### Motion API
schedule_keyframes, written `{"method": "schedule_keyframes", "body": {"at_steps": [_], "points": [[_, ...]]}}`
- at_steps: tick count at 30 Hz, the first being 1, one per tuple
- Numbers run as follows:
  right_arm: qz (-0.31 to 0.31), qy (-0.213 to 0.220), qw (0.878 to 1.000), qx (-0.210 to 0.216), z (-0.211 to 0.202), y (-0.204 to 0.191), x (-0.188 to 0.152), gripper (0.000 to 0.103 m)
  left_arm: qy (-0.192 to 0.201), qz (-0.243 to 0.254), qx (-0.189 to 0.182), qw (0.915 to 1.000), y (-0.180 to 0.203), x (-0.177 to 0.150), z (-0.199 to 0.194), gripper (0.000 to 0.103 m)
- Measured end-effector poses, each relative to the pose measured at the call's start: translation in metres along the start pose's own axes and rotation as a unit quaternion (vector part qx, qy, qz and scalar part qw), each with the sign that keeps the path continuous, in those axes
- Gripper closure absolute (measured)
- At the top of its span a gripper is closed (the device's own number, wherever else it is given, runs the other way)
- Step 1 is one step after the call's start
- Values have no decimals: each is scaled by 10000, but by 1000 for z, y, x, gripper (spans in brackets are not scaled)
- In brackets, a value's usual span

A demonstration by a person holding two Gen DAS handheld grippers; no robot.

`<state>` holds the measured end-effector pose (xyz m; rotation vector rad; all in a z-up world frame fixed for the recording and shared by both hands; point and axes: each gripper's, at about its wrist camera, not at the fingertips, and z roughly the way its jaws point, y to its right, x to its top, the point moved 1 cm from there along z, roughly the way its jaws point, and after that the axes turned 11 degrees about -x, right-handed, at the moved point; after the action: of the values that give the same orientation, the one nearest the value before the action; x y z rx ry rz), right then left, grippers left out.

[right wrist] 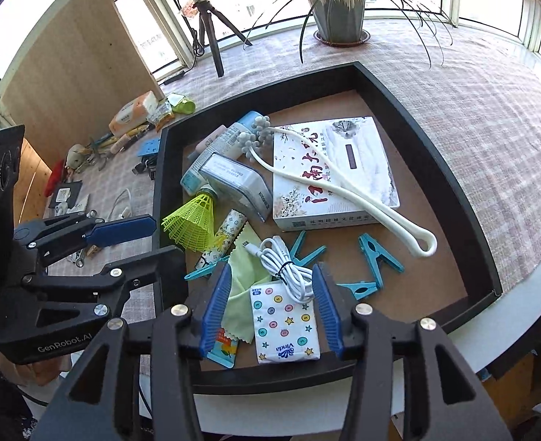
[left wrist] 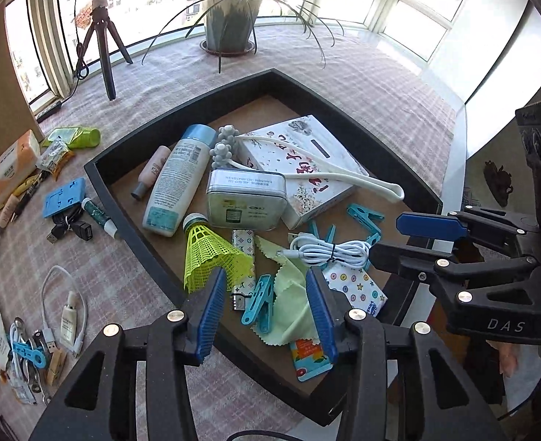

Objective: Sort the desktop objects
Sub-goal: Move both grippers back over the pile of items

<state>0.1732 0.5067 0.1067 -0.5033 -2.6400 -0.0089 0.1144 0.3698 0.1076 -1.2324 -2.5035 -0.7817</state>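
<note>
A black-rimmed tray (left wrist: 130, 198) (right wrist: 465, 198) holds a yellow shuttlecock (left wrist: 208, 253) (right wrist: 191, 226), a white cable (left wrist: 329, 251) (right wrist: 288, 272), a green cloth (left wrist: 288, 301), blue clips (left wrist: 259, 303) (right wrist: 377, 259), a tissue pack (right wrist: 285, 325), a tin (left wrist: 246, 198), a lotion bottle (left wrist: 176, 180) and a flowered box (right wrist: 334, 172). My left gripper (left wrist: 266, 310) is open and empty above the clip and cloth. My right gripper (right wrist: 270, 307) is open and empty above the tissue pack and cable. Each gripper shows in the other's view: right (left wrist: 399, 237), left (right wrist: 160, 239).
Loose items lie on the checked cloth left of the tray: an orange tissue pack (left wrist: 13, 163), a blue holder (left wrist: 64, 198), a black adapter (left wrist: 72, 228), a white cable (left wrist: 64, 305). A potted plant (left wrist: 230, 22) and a tripod (left wrist: 105, 47) stand at the back.
</note>
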Motion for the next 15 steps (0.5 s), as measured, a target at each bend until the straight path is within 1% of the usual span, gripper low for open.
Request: {"method": "schedule_keyframes", "body": {"at_steps": [2, 4, 10, 12, 15], "points": [[1, 27, 10000, 63, -2, -5, -1, 47, 25, -145, 79, 9999, -12, -6, -5, 60], [-11, 27, 9999, 129, -3, -13, -1, 44, 78, -314, 191, 9993, -25, -12, -12, 60], [-42, 2, 9993, 368, -3, -51, 3, 42, 268, -836, 577, 9945, -72, -42, -44, 60], [-44, 17, 9990, 441, -2, -68, 5, 42, 348, -1007, 695, 9919, -90, -55, -57, 60], [-162, -13, 9983, 561, 0, -97, 6, 42, 437, -1239, 984, 9864, -120, -77, -78, 60]]}}
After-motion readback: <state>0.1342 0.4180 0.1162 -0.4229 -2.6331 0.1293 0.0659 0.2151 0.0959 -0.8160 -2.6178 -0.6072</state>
